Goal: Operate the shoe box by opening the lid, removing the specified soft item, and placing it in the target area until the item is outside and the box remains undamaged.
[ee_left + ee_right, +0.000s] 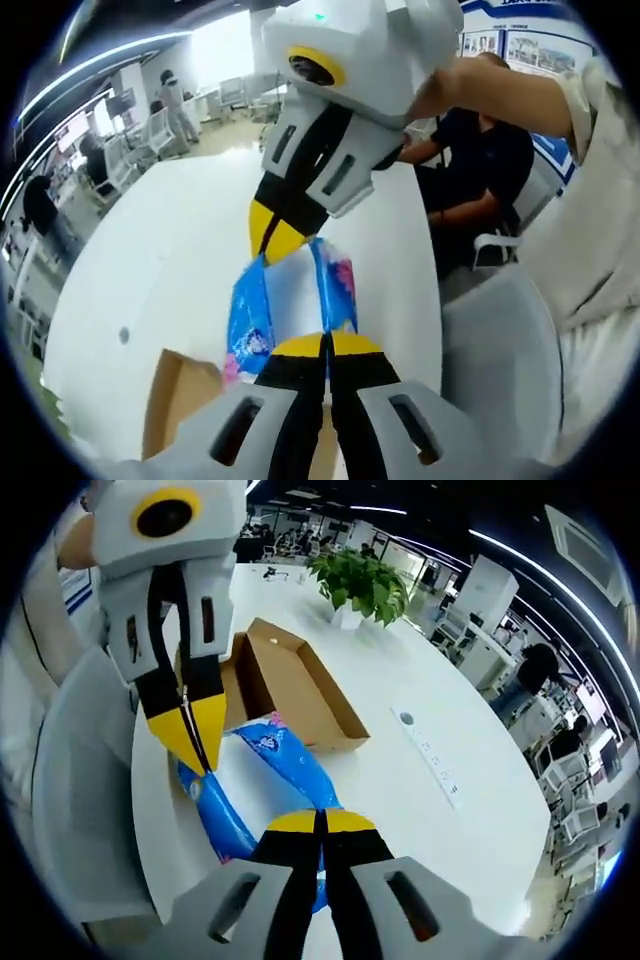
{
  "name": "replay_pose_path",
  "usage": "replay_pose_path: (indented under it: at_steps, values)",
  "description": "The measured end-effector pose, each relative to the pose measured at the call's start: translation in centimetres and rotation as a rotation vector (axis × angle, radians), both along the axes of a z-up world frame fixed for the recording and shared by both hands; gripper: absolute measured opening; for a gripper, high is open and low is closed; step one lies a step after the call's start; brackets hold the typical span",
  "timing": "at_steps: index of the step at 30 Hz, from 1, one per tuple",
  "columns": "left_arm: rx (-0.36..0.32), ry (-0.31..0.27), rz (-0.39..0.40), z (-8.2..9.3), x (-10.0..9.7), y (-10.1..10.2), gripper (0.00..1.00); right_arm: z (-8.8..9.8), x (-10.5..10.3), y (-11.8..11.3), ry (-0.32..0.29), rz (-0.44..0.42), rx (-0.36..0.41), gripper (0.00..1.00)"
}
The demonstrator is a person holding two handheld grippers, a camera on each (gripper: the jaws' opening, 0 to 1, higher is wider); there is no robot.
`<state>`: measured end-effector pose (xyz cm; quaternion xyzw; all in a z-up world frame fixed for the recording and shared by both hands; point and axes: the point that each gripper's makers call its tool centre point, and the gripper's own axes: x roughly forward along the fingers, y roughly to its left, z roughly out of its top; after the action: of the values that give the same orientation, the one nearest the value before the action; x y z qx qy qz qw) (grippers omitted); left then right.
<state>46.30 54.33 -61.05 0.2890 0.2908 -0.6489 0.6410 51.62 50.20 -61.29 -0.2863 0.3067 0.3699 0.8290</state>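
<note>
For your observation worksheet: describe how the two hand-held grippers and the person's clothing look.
Each hand-held gripper, left and right, has black jaws with yellow tips, set in slotted light grey housings under a white body bearing a yellow-ringed lens. The person's sleeve is pale cream.

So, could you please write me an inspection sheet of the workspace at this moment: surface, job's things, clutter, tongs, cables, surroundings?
Surface: white table, mostly bare.
Job's things: open brown shoe box lying on the table; blue soft pack outside the box, held between both tongs above the table.
Clutter: potted plant at the far side of the table; a power strip set in the tabletop.
Tongs: left tongs shut on one end of the blue soft pack; right tongs shut on the other end.
Cables: nothing seen.
Surroundings: open office with desks and chairs; a seated person beside the table; a white chair at the table edge.
</note>
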Motion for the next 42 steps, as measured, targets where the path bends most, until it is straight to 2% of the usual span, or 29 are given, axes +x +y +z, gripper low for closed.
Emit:
replay_pose_path:
  at_steps: [8, 24, 27, 42]
  values:
    - [0.01, 0.0, -0.03, -0.8, 0.0, -2.3, 0.0, -1.1, -0.4, -2.7, 0.019, -0.022, -0.01, 0.0]
    - [0.007, 0.011, -0.089, -1.6, 0.5, -7.4, 0.0, -1.5, 0.2, -7.9, 0.033, -0.064, -0.011, 0.0]
    - [0.012, -0.002, -0.1, -1.9, 0.7, -8.4, 0.0, -1.9, 0.1, -9.0, 0.037, -0.072, -0.019, 0.0]
    - [0.012, 0.016, -0.129, -3.2, 1.1, -12.1, 0.0, -2.8, 0.3, -12.2, 0.06, -0.093, -0.031, 0.0]
